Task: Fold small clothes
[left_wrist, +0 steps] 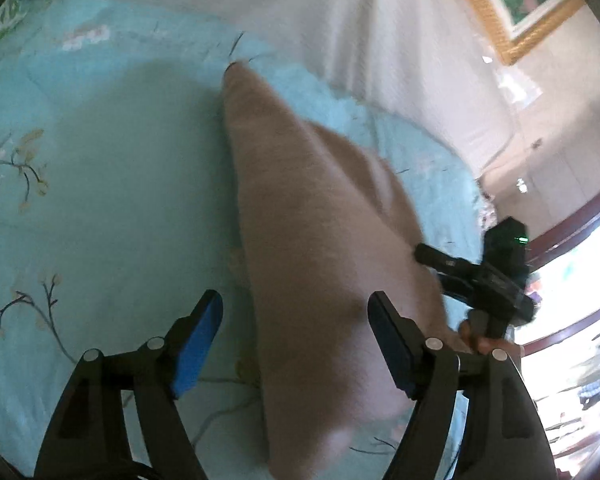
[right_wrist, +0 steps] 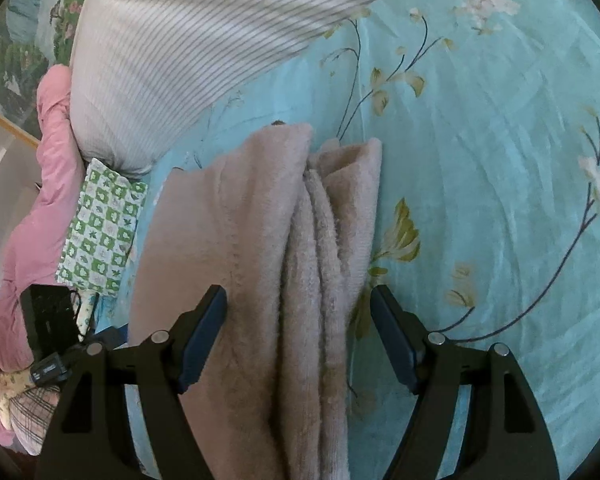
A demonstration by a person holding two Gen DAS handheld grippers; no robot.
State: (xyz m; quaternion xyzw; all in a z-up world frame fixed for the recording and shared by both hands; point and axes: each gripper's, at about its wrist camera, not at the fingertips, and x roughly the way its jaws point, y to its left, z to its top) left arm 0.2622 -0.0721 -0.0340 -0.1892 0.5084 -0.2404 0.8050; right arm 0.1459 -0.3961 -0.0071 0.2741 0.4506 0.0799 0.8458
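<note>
1. The fuzzy beige garment (right_wrist: 260, 264) lies folded long on the blue flowered bedsheet (right_wrist: 500, 160).
2. Left gripper (left_wrist: 296, 344) and right gripper (right_wrist: 298, 336): jaws spread, holding nothing.
3. Next, I think: pinch one end, fold it over.

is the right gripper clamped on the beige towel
No, the right gripper stands open, its pads clear of the beige towel between them.
</note>
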